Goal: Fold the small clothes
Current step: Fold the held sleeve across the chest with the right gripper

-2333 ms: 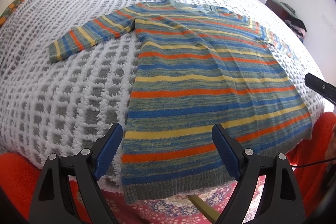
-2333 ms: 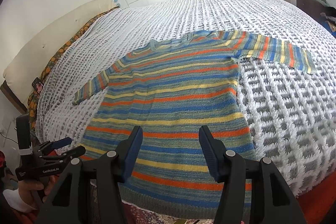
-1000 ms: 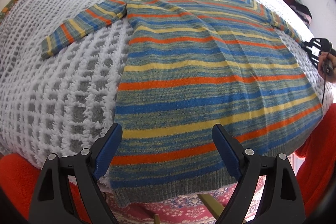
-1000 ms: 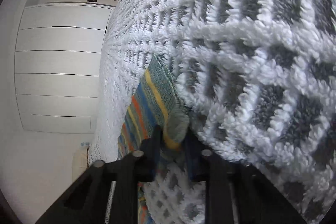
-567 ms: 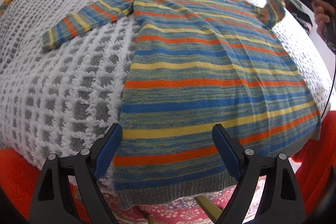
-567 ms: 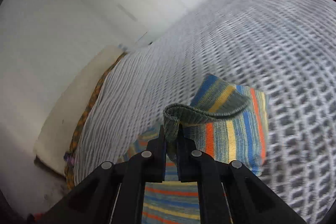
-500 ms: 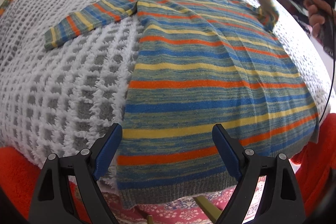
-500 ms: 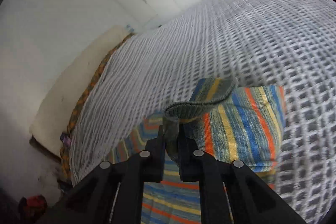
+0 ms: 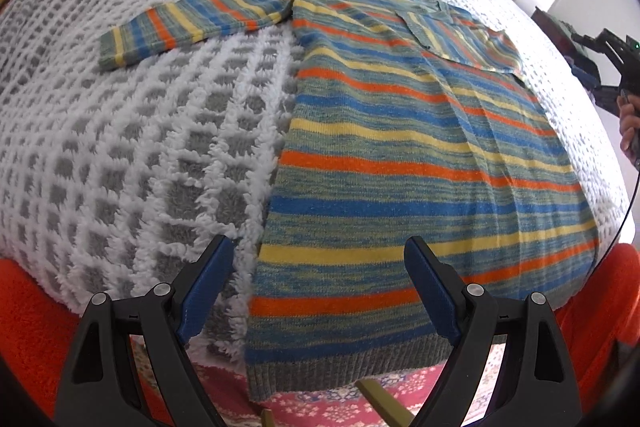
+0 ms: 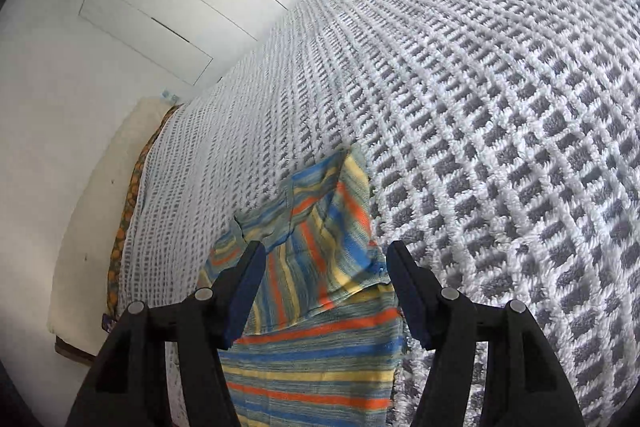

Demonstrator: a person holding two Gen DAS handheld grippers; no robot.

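Since the earlier frames: the right sleeve, which lay stretched out flat toward the bed's right edge and was then lifted in the right claw, now lies folded across the chest; the right claw has let go and its jaws have opened.

Left wrist view. Left claw hovers over the near edge of the bed, jaws wide apart, holding nothing. One striped sweater lies flat on the bedspread, hem toward the claw, neckline away; its long axis runs straight ahead from the claw. Left sleeve still extended, pointing out to the left and well ahead of the claw, its axis across the view. Folded right sleeve sits on the upper right chest. Right claw seen at the far right edge, off the sweater's side, hand behind it; its jaw state is unclear from here.

Right wrist view. Right claw jaws apart, empty, just above the folded sleeve, which lies directly ahead and between the fingers, not touching as far as I can tell. Sweater body runs under and behind the claw.

Judgement: the next fold likely turns on the left sleeve, and the left claw is the nearer one; it must travel forward and leftward to reach the cuff.

Count: sweaters one; sleeves two, one folded, one out; claws two, both open.
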